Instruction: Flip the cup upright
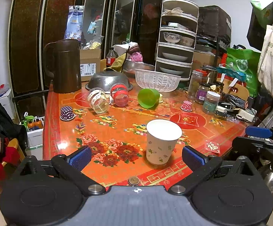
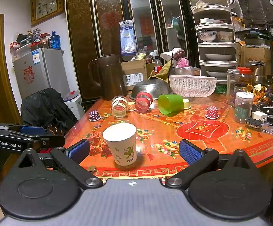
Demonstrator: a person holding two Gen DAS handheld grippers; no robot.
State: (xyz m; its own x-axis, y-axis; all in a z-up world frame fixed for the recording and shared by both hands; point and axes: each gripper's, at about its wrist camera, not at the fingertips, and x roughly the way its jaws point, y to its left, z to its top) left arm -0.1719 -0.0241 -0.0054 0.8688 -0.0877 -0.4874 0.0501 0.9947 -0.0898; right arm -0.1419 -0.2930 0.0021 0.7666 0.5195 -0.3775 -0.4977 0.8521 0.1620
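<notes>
A white paper cup with a green floral print [image 1: 162,143] stands upright, mouth up, near the front edge of the red flowered table [image 1: 117,171]; it also shows in the right wrist view [image 2: 122,144]. My left gripper [image 1: 136,156] is open and empty, just short of the cup, which sits toward its right finger. My right gripper [image 2: 134,150] is open and empty, the cup toward its left finger. A green plastic cup [image 1: 148,98] lies on its side farther back, also seen in the right wrist view [image 2: 170,104].
Two jars [image 1: 98,101] [image 1: 120,96] lie tipped behind the paper cup. A brown pitcher [image 1: 65,66], a metal colander [image 1: 109,81], a white basket [image 1: 157,80], spotted cupcake liners [image 1: 67,113] and upright jars [image 1: 210,101] crowd the back and right. A coin [image 1: 133,180] lies at the front edge.
</notes>
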